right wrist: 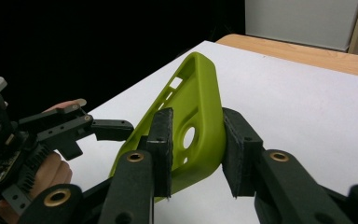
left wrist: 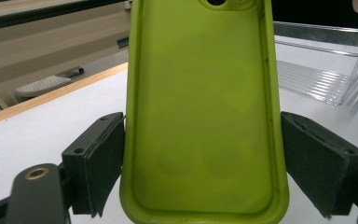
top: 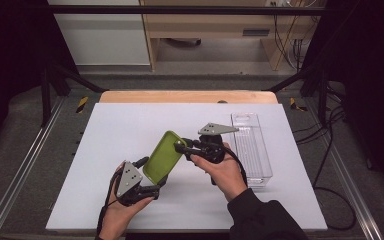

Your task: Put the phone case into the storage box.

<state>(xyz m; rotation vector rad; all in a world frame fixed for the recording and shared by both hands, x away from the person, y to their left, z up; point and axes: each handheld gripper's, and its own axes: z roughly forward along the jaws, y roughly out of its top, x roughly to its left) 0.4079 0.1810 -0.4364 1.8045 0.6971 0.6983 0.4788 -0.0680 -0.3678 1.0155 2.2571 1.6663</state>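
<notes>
- Fingers [left wrist: 98, 163] of your left gripper [top: 147, 176] stand wide and clamp the lower end of the green phone case [top: 163, 156] across its width, both pads pressed on its long edges.
- Fingers [right wrist: 161, 149] of your right gripper [top: 181, 146] are nearly closed over the case's upper end, by the camera hole; the pad on one side sits on the case, the other looks just off the outer wall, so you cannot count that as a firm grip yet.
- The case hangs tilted above the white desk [top: 105, 140], held between your two hands, its hollow side towards the left gripper.
- This reads as a hand-over: the right side is taking the case from the left.
- Next, you need the right pads to bite fully before the left fingers let go, or the case may drop.
- The clear plastic bin [top: 250, 146] lies just right of your right hand on the desk, with nothing visible inside; it looks a likely place for the case.
</notes>
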